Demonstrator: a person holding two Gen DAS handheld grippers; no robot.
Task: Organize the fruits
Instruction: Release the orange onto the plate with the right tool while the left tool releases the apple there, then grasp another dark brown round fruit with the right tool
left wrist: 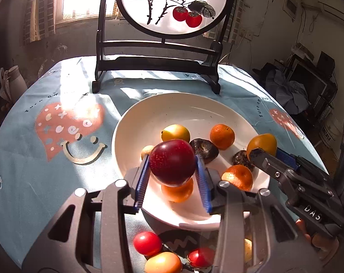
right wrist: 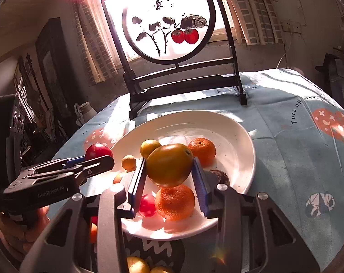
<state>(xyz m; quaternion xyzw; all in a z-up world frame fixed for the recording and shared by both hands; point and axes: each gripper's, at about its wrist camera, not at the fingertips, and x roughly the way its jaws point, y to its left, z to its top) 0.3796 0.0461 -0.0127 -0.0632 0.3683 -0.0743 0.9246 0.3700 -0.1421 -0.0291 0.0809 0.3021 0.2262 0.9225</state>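
- The table (left wrist: 35,170) is round, draped in a pale blue cloth printed with coral hearts, and it carries the white plate (left wrist: 194,104); open cloth lies left of the plate and behind it.
- A dark wooden stand with a round painted panel (left wrist: 172,4), showing inked branches and two red fruits, rises behind the plate, well apart from its rim.
- The plate is wide, shallow and glossy, and its back half is bare.
- The left gripper (left wrist: 173,161) points down over the plate's near side, its ribbed blue pads clenched on a smooth, speckled dark red plum (left wrist: 172,161), lifted clear of the plate.
- The right gripper (right wrist: 169,166) tilts down over the plate's right side, clamping a smooth, round yellow-green fruit (right wrist: 169,165) above the plate.
- Dimpled tangerines (left wrist: 222,136), wrinkled dark brown pieces (left wrist: 205,150) and a small yellow fruit (left wrist: 175,133) rest in the plate's middle.
- Small glossy red tomatoes (left wrist: 147,243) lie on the cloth just in front of the plate's near rim.
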